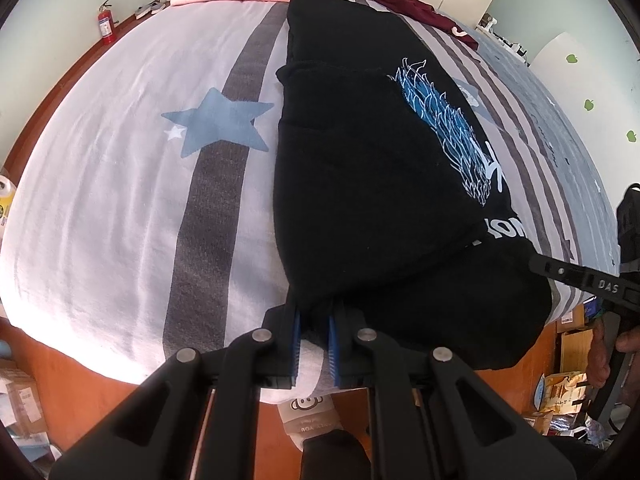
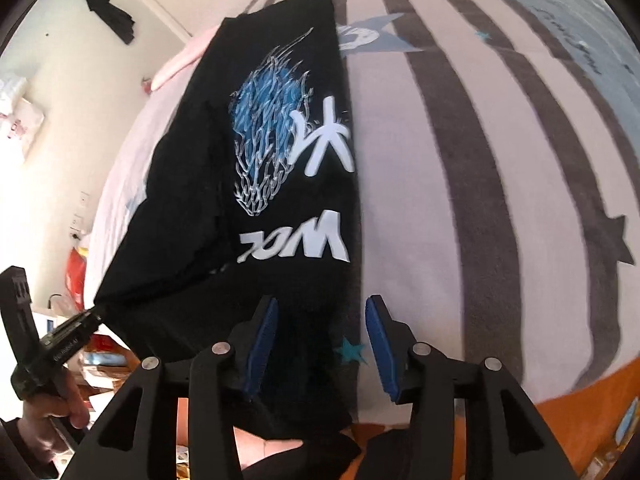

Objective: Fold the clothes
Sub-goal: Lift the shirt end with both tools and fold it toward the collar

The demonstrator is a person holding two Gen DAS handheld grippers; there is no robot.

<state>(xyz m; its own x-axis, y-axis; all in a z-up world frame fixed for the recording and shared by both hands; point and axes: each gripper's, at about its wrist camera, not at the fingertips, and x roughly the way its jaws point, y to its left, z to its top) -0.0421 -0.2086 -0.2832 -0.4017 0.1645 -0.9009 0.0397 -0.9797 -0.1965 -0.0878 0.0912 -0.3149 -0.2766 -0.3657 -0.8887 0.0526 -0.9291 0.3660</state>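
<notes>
Left wrist view: your bed [image 1: 120,184], spread with a grey-striped, star-printed sheet [image 1: 216,124], fills a white-walled room with an orange floor. The black sweatshirt [image 1: 360,168], folded narrow, lies lengthwise from the near edge toward the far pillows. Your left gripper [image 1: 315,322] pinches its near hem; your right gripper [image 2: 320,328] stands spread, cloth loose between.

Bare striped bedspread [image 1: 120,208] either side of the black shirt [image 1: 360,184]; maroon garment [image 1: 412,4] far off.
</notes>
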